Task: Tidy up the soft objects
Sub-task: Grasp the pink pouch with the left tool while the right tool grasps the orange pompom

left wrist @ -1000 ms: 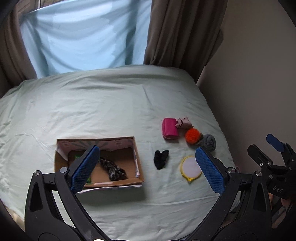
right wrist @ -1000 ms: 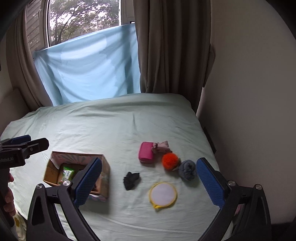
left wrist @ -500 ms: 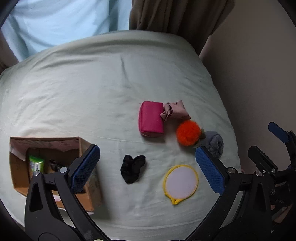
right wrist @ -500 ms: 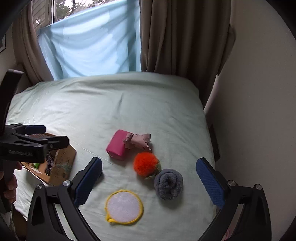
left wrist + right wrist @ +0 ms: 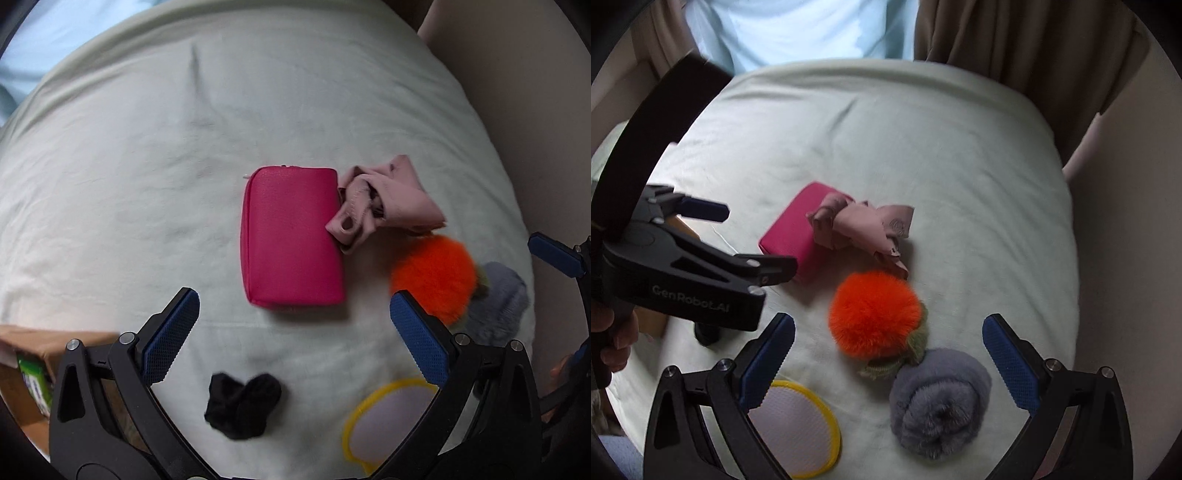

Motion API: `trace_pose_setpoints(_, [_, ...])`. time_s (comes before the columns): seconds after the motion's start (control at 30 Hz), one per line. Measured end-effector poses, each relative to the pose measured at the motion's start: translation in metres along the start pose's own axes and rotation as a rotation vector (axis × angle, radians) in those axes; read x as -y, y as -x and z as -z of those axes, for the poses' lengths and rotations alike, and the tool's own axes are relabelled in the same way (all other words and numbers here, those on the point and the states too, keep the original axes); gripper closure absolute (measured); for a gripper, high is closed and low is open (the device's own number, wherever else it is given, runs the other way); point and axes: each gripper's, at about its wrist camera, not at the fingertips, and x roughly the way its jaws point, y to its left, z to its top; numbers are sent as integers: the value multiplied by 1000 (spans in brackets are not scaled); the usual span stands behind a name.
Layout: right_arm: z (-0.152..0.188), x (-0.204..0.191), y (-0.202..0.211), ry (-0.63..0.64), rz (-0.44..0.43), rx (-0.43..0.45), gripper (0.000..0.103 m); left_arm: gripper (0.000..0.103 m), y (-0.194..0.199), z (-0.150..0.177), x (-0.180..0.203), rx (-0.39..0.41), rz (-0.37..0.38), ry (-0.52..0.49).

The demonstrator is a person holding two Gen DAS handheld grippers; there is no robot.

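A pale green bed [image 5: 960, 155] carries a huddle of soft things near its right edge. The magenta pouch [image 5: 291, 236] lies flat, with a crumpled pink cloth [image 5: 384, 201] touching its right side. Just below sits an orange pom-pom [image 5: 873, 314], against a rolled grey fluffy sock [image 5: 940, 400]. A black sock [image 5: 242, 404] and a yellow-rimmed round pad [image 5: 801, 424] lie nearer. The left gripper [image 5: 291, 332] hangs over the pouch, fingers wide, empty. The right gripper [image 5: 888, 358] hovers above pom-pom and grey sock, fingers wide too. A cardboard box [image 5: 22, 354] peeks in at left.
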Motion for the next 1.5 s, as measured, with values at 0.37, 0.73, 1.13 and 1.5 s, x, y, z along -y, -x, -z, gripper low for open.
trace_pose_setpoints(0.37, [0,-7,-61,33,-25,-101,12,11,-64,-16,-3,-81,-20,-70])
trace_pose_setpoints(0.73, [6,-17,-89,41,-14,-177,50,36,-80,-22,1,-90,3,-124])
trace_pose_setpoints(1.13, [5,-18,-79,-13,8,-149,68,52,-67,-26,-23,-94,18,-125])
trace_pose_setpoints(1.5, [1,-17,-33,-44,13,-76,68,53,-22,-19,-28,-47,-2,-103])
